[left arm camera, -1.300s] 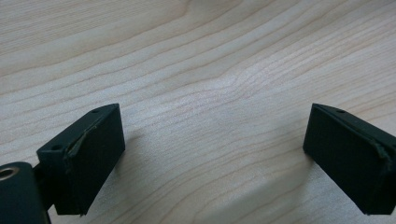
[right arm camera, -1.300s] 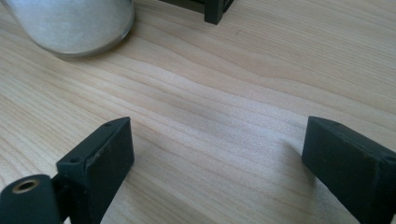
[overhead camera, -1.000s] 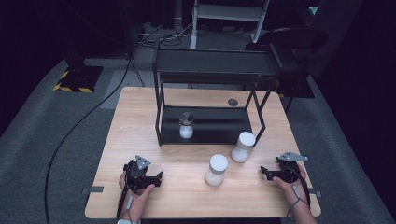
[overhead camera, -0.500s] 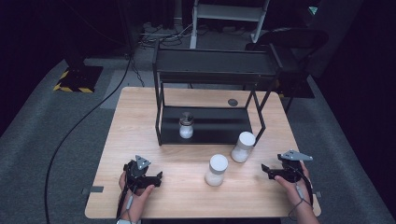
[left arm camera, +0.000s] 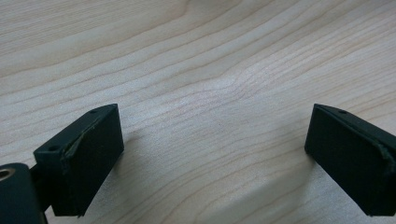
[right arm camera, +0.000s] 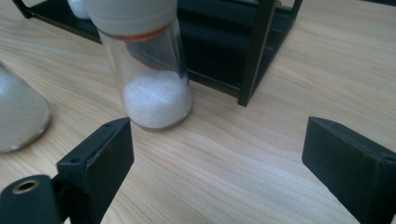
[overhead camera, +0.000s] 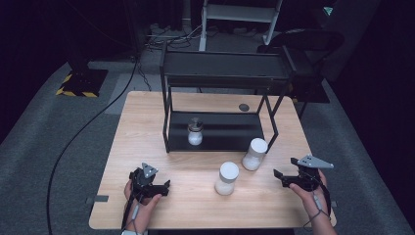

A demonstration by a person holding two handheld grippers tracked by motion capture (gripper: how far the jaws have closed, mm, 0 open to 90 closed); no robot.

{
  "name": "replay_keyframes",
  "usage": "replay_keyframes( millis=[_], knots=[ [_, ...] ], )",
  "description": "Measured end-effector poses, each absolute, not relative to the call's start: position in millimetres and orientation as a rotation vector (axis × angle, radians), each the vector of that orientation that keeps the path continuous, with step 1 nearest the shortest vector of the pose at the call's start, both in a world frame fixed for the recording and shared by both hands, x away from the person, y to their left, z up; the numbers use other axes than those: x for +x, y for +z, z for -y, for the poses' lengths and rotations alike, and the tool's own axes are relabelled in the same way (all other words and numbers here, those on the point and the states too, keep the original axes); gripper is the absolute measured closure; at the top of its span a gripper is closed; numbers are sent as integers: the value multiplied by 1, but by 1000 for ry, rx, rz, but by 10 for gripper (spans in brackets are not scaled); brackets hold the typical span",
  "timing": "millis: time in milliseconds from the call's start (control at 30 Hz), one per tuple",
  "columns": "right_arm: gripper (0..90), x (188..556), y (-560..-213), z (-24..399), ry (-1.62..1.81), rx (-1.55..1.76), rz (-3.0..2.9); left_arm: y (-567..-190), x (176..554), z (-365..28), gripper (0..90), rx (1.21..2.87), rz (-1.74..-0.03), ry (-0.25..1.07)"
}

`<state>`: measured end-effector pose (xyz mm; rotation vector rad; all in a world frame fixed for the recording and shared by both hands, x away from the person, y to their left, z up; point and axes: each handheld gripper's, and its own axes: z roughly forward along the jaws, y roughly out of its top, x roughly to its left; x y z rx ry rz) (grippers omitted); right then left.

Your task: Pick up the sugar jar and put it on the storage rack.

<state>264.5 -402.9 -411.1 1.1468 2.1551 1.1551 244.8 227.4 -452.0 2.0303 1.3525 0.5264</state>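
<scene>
**Line up the right hand-held gripper on the nearer jar by the rack**

Left hand-held gripper [overhead camera: 164,186]: released, jaws wide, nothing between them, low over bare worktop [overhead camera: 147,127] at the near left. Keep it parked; it isn't needed for this reach.

Middle jar [overhead camera: 227,178]: white cap, white powder, upright, standing free on the worktop. Steer clear of it as you go in, a brush would likely tip it.

Right jar [overhead camera: 254,153]: upright, just beside the rack's [overhead camera: 220,73] front right leg. In the right gripper view this jar [right arm camera: 149,74] sits ahead and left of centre, with powder low in the glass.

Right hand-held gripper [overhead camera: 281,178]: released, jaws spread, empty, near the right edge and apart from the jar. Swing it left so the jar centres between the jaws, come in level, and clamp the glass below the cap. Watch the leg [right arm camera: 254,51]: the far jaw has little room there. Squeeze gently, since glass probably slips.

A third small jar [overhead camera: 195,132] stands on the rack's lower shelf.
</scene>
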Motion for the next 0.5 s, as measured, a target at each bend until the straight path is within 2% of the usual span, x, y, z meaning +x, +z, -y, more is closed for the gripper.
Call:
replay_keyframes(
  millis=[500],
  knots=[
    [87,262,-390,385,1263,1037,-2171,-452,245,-227,44,2030,-1352,526]
  ],
)
